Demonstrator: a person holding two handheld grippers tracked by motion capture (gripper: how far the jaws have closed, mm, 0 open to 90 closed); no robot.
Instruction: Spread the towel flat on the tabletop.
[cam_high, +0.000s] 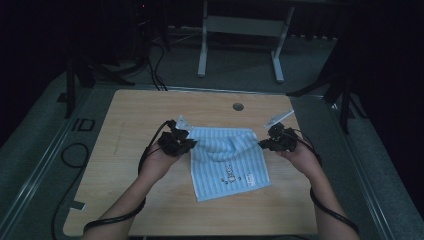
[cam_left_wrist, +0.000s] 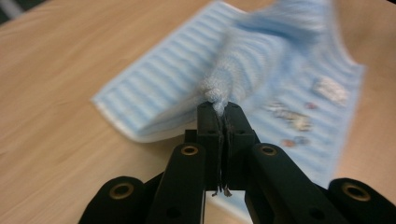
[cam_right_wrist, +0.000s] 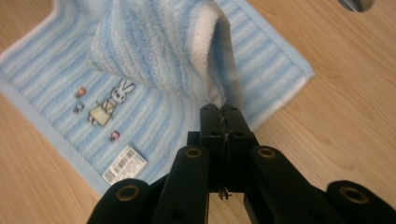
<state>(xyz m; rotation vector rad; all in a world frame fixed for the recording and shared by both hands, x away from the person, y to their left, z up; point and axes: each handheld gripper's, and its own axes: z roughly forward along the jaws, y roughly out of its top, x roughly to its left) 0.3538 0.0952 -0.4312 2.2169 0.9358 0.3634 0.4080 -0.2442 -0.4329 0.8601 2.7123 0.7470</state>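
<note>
A light blue striped towel (cam_high: 227, 160) with a small rabbit picture and a barcode label lies partly on the wooden table (cam_high: 150, 107), its far edge lifted. My left gripper (cam_high: 191, 143) is shut on the towel's far left corner (cam_left_wrist: 217, 98), which bunches between the jaws. My right gripper (cam_high: 261, 143) is shut on the far right corner (cam_right_wrist: 219, 95), and the cloth hangs from it over the flat part (cam_right_wrist: 154, 126). The near half of the towel rests on the table.
A round grommet hole (cam_high: 238, 106) sits near the table's far edge. Cables (cam_high: 75, 150) trail over the floor at the left and behind the table. A white desk frame (cam_high: 240, 35) stands beyond the table.
</note>
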